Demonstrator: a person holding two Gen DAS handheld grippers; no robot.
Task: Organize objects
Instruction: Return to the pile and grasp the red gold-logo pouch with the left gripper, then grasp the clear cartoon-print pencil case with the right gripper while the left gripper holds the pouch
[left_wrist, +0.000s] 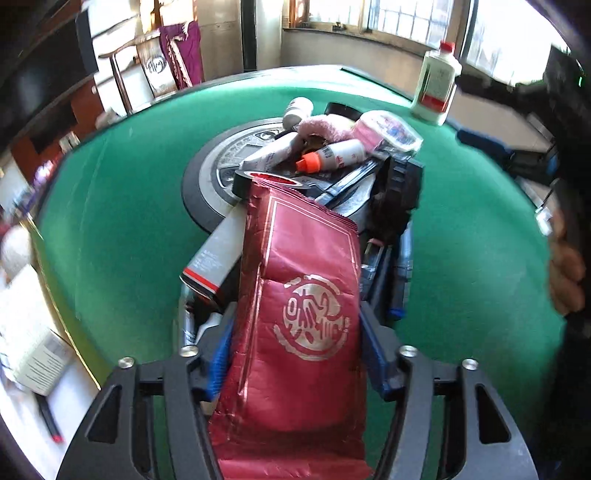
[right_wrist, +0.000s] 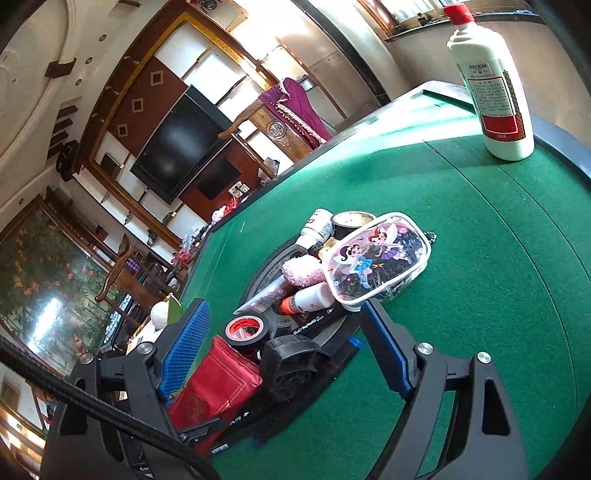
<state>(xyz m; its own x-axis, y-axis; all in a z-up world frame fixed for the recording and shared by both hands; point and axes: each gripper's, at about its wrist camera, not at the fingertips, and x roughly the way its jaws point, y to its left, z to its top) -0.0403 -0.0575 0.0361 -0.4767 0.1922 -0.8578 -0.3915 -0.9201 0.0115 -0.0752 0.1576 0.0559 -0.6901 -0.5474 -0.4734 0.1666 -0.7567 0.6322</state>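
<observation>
Red foil pouch (left_wrist: 299, 321) sits pinched lengthwise between the left gripper (left_wrist: 295, 354) fingers, lifted clear of the clutter pile (left_wrist: 332, 155) beyond their tips for sorting, while the right gripper (right_wrist: 291, 354) fingers stand spread, empty.

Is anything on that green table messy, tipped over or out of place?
Yes. The small things lie jumbled in a heap on the round disc: a small orange-capped bottle on its side, a pink fluffy thing, tape. The left gripper holds a creased red packet. Only the white bottle stands upright, apart.
</observation>
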